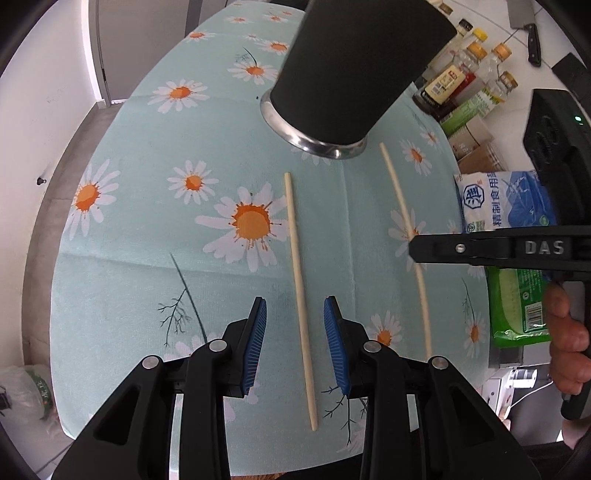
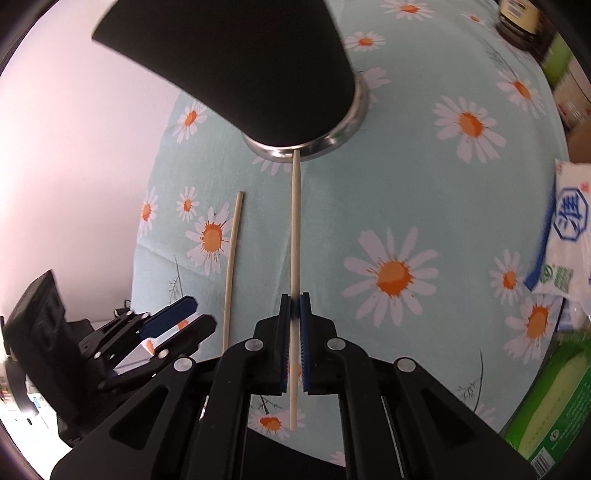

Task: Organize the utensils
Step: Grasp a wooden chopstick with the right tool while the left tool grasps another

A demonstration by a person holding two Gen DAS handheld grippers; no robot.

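Two pale chopsticks lie lengthwise on the daisy tablecloth [image 1: 147, 221]. In the left wrist view, my left gripper [image 1: 295, 314] is open and straddles the left chopstick [image 1: 299, 295] low over the cloth. The right chopstick [image 1: 406, 221] lies under the right gripper's fingers [image 1: 443, 249]. In the right wrist view, my right gripper [image 2: 295, 306] is shut on that chopstick [image 2: 294, 229], whose far tip reaches the base of the black utensil holder [image 2: 240, 62]. The holder [image 1: 354, 66] stands with a metal base just beyond both chopsticks. The left chopstick [image 2: 232, 266] lies beside the left gripper [image 2: 177, 317].
Sauce bottles [image 1: 465, 74], a salt bag [image 1: 506, 199] and a green package [image 1: 517, 302] crowd the table's right side. A cleaver [image 1: 524, 22] hangs on the tiled wall. A white wall and grey floor lie to the left of the table edge.
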